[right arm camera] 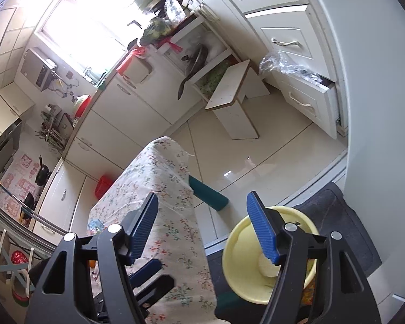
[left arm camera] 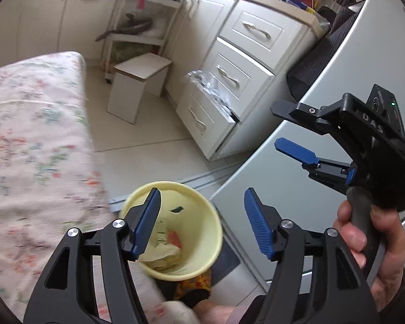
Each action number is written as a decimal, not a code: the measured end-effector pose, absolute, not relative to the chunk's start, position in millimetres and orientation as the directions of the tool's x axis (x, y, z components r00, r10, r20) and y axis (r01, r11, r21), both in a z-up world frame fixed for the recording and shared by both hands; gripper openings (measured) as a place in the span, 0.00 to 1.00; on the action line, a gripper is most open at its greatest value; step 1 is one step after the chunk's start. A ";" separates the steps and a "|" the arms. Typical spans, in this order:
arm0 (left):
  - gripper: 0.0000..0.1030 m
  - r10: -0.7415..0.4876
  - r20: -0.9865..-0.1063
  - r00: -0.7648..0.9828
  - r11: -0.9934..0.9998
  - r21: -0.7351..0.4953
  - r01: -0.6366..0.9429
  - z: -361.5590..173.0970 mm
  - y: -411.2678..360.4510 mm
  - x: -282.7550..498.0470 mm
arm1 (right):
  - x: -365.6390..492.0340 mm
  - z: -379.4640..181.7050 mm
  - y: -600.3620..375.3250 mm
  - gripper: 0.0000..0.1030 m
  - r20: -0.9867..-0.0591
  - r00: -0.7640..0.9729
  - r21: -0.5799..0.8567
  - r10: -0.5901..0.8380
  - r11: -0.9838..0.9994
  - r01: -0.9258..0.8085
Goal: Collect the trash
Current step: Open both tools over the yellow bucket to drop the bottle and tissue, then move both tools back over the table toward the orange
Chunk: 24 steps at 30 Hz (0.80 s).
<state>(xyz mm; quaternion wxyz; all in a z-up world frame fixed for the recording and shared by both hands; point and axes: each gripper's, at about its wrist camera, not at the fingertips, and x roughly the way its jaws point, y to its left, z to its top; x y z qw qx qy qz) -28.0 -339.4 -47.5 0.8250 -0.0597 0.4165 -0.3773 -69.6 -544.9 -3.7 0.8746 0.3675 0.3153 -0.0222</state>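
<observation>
Left wrist view: left hand-held gripper [left arm camera: 201, 221] is standing open, nothing between the pads. The yellow bin [left arm camera: 202, 232] is sitting directly below and ahead of it, mouth up, near rim passing under the left finger. Trash [left arm camera: 166, 245] is lying in the bottom: crumpled paper and something orange, hard to identify with the motion blur. The bin is standing on the floor [left arm camera: 137, 145], wedged between the cloth-covered bench [left arm camera: 32, 135] on the left and the grey fridge door [left arm camera: 283, 178] on the right. The right hand-held gripper [left arm camera: 286, 127] is hanging above and to the right, pointing left, jaws apart and empty, a hand [left arm camera: 375, 245] wrapping its grip.

Right wrist view: right hand-held gripper [right arm camera: 202, 226] is gaping, holding nothing. The bin [right arm camera: 237, 256] is lying low and to the right, its right finger overlapping the rim in frame. The bench [right arm camera: 170, 216] is running away from the camera under the left finger.

Judgement: left hand-held gripper is nearer and squarely over the bin mouth; any drop goes straight down, any new pick means swinging away toward the bench.
</observation>
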 end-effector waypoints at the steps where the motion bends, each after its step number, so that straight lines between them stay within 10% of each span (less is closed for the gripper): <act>1: 0.61 -0.667 -0.641 0.380 0.714 -0.407 0.569 -45.2 -332.7 -28.6 | -67.5 -2.1 -541.7 0.64 -0.565 0.801 0.629 0.198 0.731 0.263; 24: 0.81 -0.389 -0.658 0.644 0.906 -0.147 0.397 -9.2 -116.6 -35.0 | -16.4 25.7 -382.7 0.68 -0.586 0.738 0.490 0.334 0.872 -0.005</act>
